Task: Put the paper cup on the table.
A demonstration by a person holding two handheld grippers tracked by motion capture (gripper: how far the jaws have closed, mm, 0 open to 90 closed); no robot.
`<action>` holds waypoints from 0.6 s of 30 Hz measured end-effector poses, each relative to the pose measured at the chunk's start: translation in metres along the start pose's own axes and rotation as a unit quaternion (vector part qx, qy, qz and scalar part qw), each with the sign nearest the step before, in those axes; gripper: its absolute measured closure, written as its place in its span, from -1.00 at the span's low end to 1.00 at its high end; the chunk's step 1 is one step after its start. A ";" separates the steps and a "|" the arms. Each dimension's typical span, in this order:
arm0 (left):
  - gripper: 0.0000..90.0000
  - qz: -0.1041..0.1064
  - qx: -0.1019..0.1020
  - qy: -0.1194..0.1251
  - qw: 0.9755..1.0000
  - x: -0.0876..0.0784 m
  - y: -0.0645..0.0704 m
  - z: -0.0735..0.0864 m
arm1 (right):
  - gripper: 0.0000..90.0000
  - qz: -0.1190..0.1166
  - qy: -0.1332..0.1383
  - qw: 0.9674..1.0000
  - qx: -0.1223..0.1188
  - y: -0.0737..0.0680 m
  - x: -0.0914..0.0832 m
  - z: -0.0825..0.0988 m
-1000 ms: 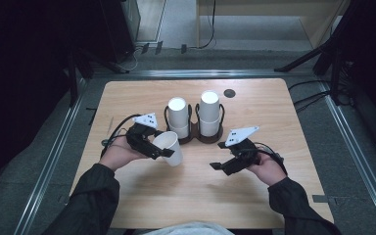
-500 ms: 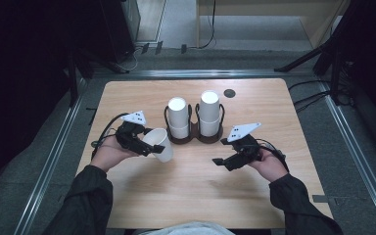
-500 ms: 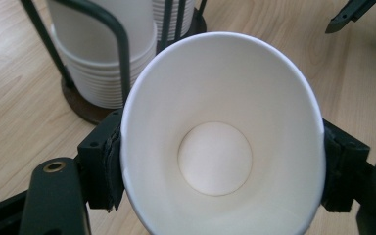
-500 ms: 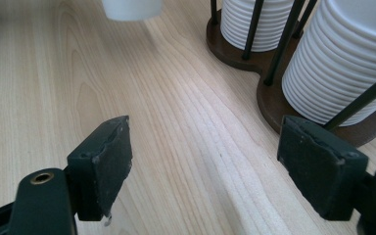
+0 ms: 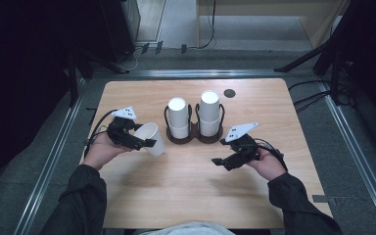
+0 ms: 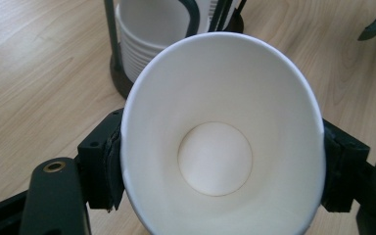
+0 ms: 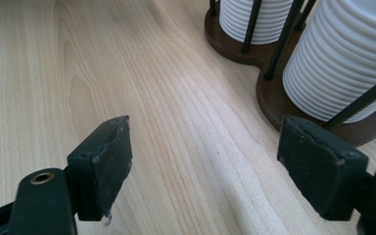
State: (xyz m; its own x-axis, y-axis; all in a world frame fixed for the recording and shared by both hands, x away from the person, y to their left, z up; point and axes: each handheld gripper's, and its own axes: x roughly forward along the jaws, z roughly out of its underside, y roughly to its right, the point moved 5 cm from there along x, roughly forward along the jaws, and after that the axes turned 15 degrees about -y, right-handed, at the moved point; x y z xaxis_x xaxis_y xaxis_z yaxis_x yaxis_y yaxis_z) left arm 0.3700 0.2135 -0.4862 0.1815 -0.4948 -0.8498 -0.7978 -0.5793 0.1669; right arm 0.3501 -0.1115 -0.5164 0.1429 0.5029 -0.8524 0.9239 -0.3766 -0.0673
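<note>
So one paper cup [image 6: 223,147] has been pulled free and is clamped on its side in the left gripper [image 5: 136,139], held just left of the cup holder [image 5: 194,136]. Setting it down is what's left, probably. The right gripper [image 5: 223,162] is gaping, empty. The table [image 5: 176,196] ahead is unblocked.

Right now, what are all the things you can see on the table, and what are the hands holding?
Loose paper cup: one, white, empty, tilted, squeezed between the left gripper's pads left of the holder.
Cup stacks: two, white, upside down, side by side in the holder, mid-table.
Cup holder: one, dark brown base with black rods.
Round disc: one, dark, far side of table.
Table: one, light wood.
Left gripper: one, black, shut on the cup.
Right gripper: one, black, jaws apart, nothing between them, near the holder.
Sleeves: two, dark, bottom edge.
</note>
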 end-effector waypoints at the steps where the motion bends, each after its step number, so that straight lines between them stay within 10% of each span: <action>1: -0.49 0.000 0.000 0.000 1.000 0.000 0.000 0.000 | -0.54 0.000 0.000 1.000 0.000 0.000 0.000 0.000; 18: -0.49 -0.040 -0.071 0.010 0.997 -0.012 -0.039 0.014 | -0.54 -0.003 -0.014 1.000 -0.012 -0.003 0.005 0.001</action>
State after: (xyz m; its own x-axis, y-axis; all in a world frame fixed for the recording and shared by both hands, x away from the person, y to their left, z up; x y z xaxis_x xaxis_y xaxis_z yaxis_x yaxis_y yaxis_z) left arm 0.3905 0.2513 -0.4893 0.2531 -0.4557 -0.8534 -0.6909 -0.7026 0.1703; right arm 0.3473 -0.1084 -0.5209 0.1277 0.4827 -0.8664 0.9330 -0.3549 -0.0602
